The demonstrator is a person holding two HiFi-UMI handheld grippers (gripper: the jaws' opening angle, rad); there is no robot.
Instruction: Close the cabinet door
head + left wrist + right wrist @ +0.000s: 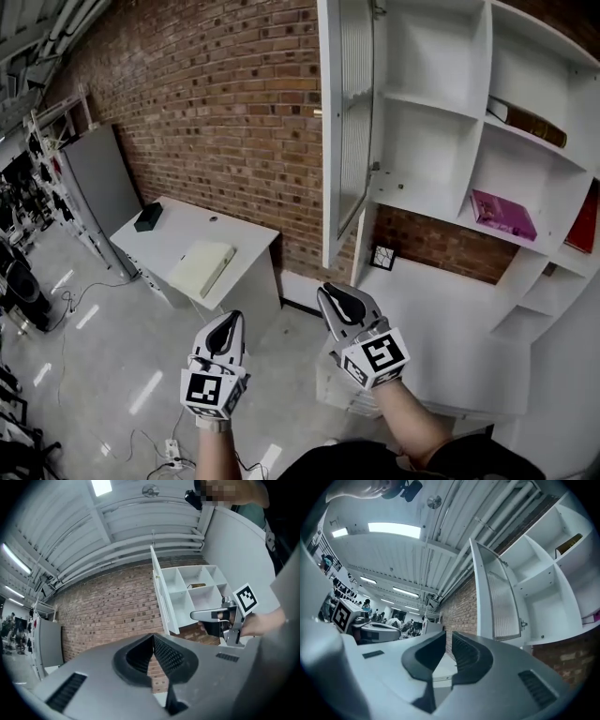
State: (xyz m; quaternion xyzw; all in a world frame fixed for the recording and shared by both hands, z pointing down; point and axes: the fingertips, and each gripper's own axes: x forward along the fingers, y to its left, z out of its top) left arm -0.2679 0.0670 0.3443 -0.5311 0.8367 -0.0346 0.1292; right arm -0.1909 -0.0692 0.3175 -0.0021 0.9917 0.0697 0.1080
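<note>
door: cabinet door swung open off white cabinet | left gripper: fingers pressed together, empty | right gripper: fingers a narrow slit apart, empty | relation: door above and beyond both grippers (nearer the right), untouched

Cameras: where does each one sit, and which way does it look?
Head view: on the person's head, looking down at left gripper, right gripper, forearms, cabinet door.
Left gripper view: on that gripper, facing brick wall; its jaws, right gripper show.
Right gripper view: on that gripper, looking up; its jaws show.
All see that door.
</note>
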